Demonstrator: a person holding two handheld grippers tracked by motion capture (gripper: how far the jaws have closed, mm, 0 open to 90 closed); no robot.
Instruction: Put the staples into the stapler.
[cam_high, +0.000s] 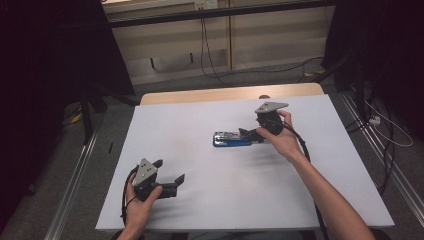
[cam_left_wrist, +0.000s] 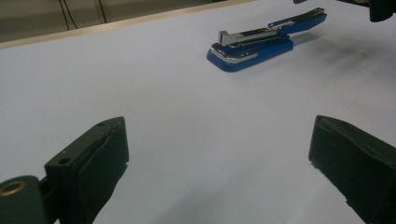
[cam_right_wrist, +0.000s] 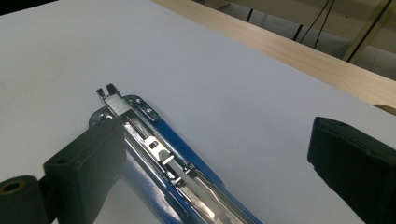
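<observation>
- Left black two-jaw gripper (cam_high: 170, 182) at near left of white matte tabletop (cam_high: 200, 210), jaws wide apart, holding nothing.
- Blue plastic stapler with shiny metal magazine (cam_high: 231, 139) mid-table, lying flat, top arm swung up, staple channel exposed.
- Right black gripper (cam_high: 250, 134) at stapler's hinge end, jaws spread, clamped on nothing; judging so, loading or closing not yet done.

table (cam_high: 210, 210): white top, wooden far edge | stapler (cam_high: 231, 139): blue, lying mid-table | right gripper (cam_high: 248, 133): at stapler's right end | left gripper (cam_high: 179, 181): near-left, jaws apart, well apart from stapler
</observation>
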